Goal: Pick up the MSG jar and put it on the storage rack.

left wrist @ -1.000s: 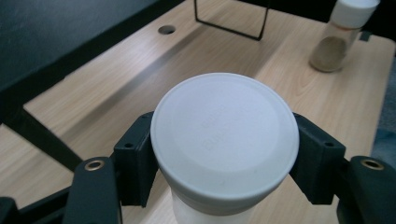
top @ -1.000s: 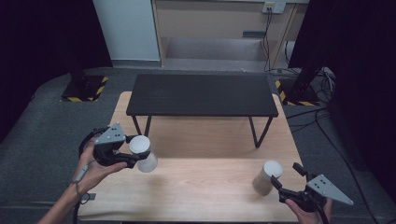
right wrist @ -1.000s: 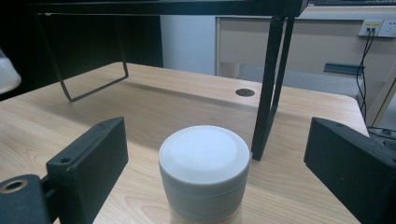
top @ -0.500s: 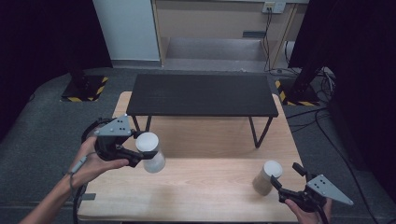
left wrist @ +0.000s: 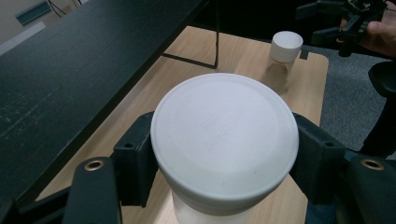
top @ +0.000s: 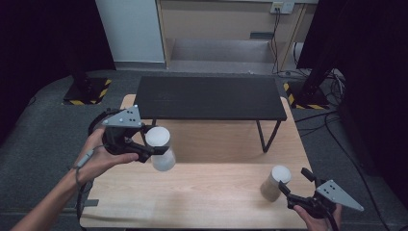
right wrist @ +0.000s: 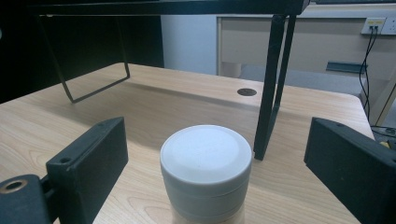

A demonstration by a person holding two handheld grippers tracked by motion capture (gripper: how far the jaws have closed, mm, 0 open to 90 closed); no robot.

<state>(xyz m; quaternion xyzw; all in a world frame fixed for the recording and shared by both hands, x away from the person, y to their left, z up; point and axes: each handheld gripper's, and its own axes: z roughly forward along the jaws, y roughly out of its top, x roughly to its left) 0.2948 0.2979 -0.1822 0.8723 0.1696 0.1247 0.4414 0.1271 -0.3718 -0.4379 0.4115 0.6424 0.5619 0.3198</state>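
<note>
My left gripper (top: pixel 153 148) is shut on the white lid of a translucent jar (top: pixel 163 159) and holds it in the air over the left of the wooden table (top: pixel 216 204). In the left gripper view the lid (left wrist: pixel 224 135) sits clamped between both black jaws of the left gripper (left wrist: pixel 224 158). A second white-lidded jar (top: pixel 275 183) stands on the table at the front right. My right gripper (top: pixel 292 179) is open around it. In the right gripper view this jar (right wrist: pixel 205 161) stands between the jaws of the right gripper (right wrist: pixel 219 156) with a gap on each side.
A low black metal shelf (top: pixel 207 96) on thin legs spans the far half of the table. Its leg (right wrist: pixel 271 79) stands just behind the right jar. From the left gripper view, the second jar (left wrist: pixel 285 53) and the right gripper (left wrist: pixel 338 25) sit far off.
My left gripper has risen with its jar and drifted slightly right, toward the shelf. The right gripper and its jar have not moved.
</note>
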